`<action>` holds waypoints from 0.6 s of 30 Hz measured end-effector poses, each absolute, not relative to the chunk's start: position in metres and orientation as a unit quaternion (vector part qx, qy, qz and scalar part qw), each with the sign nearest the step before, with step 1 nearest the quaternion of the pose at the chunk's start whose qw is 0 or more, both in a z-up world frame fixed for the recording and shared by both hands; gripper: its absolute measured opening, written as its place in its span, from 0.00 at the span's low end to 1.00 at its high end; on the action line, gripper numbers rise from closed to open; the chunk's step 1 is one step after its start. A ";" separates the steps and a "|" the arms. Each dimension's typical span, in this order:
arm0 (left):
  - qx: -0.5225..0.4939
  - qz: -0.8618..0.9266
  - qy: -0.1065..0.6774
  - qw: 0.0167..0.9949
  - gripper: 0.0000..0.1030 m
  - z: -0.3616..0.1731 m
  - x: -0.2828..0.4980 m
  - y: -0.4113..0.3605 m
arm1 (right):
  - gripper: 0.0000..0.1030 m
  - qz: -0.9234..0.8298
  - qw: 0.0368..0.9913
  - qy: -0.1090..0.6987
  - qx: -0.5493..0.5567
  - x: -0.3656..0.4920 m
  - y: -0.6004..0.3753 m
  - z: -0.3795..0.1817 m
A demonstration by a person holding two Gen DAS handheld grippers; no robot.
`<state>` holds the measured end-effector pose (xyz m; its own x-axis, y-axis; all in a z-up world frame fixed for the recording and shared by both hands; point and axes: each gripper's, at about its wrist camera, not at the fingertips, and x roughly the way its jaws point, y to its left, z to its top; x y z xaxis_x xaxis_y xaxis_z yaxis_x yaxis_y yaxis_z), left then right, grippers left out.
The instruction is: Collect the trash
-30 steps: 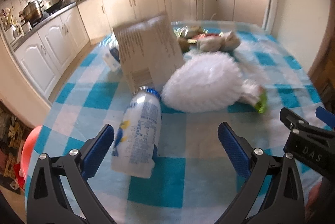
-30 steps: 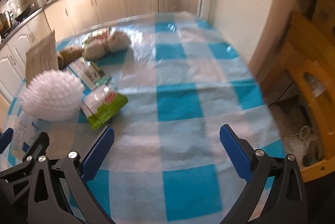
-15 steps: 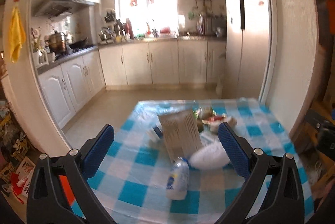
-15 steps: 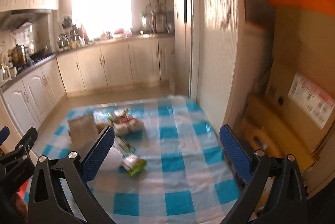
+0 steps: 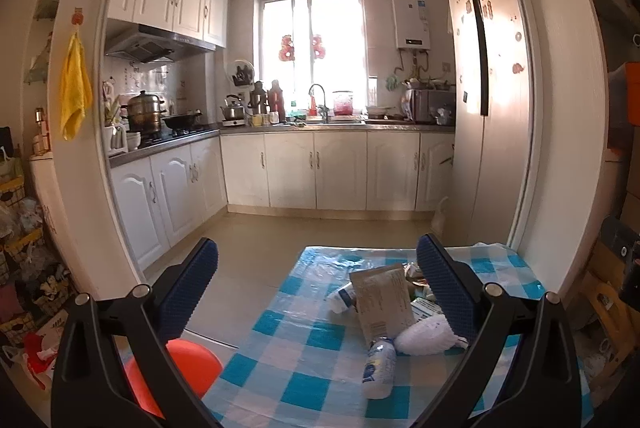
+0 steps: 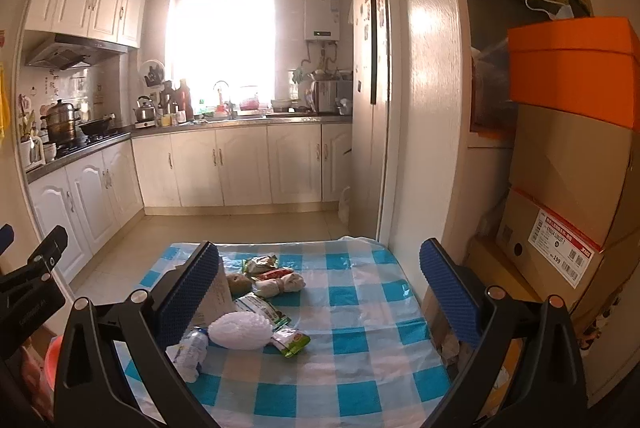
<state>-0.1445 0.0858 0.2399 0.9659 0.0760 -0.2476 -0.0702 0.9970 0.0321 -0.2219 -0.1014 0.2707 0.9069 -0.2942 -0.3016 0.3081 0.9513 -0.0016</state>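
Note:
Trash lies on a table with a blue-and-white checked cloth [image 5: 280, 380]: a crushed plastic bottle [image 5: 378, 368], a brown paper bag [image 5: 382, 298], a white foam net [image 5: 424, 336]. In the right wrist view the same bottle [image 6: 188, 350], foam net [image 6: 240, 330], a green wrapper [image 6: 292, 340] and several wrappers [image 6: 276, 278] show. My left gripper [image 5: 316, 292] is open and empty, held high and back from the table. My right gripper [image 6: 320, 292] is open and empty, also high above the table.
An orange-red bin [image 5: 176, 372] stands on the floor left of the table. Stacked cardboard boxes [image 6: 568, 187] stand at the right. Kitchen cabinets [image 5: 320, 167] and a tall fridge [image 5: 484, 107] lie beyond. Clutter [image 5: 24, 268] sits at the far left.
Both grippers have pulled up and back from close over the table to a high, distant view of the kitchen. Both stay open and empty. The trash has not moved.

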 end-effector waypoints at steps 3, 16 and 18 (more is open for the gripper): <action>0.008 0.040 0.117 0.992 0.97 0.244 -0.153 0.092 | 0.96 -0.154 0.977 0.149 0.019 -0.225 -0.099 0.272; 0.007 0.041 0.106 0.993 0.97 0.250 -0.168 0.095 | 0.96 -0.153 0.979 0.137 0.013 -0.237 -0.094 0.277; 0.006 0.040 0.106 0.994 0.97 0.250 -0.168 0.096 | 0.96 -0.153 0.979 0.134 0.011 -0.239 -0.094 0.277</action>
<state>-0.1682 0.0960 0.2505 0.9743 0.0807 -0.2104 -0.0780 0.9967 0.0211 -0.2386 -0.0936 0.2774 0.9173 -0.2967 -0.2657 0.3028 0.9529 -0.0187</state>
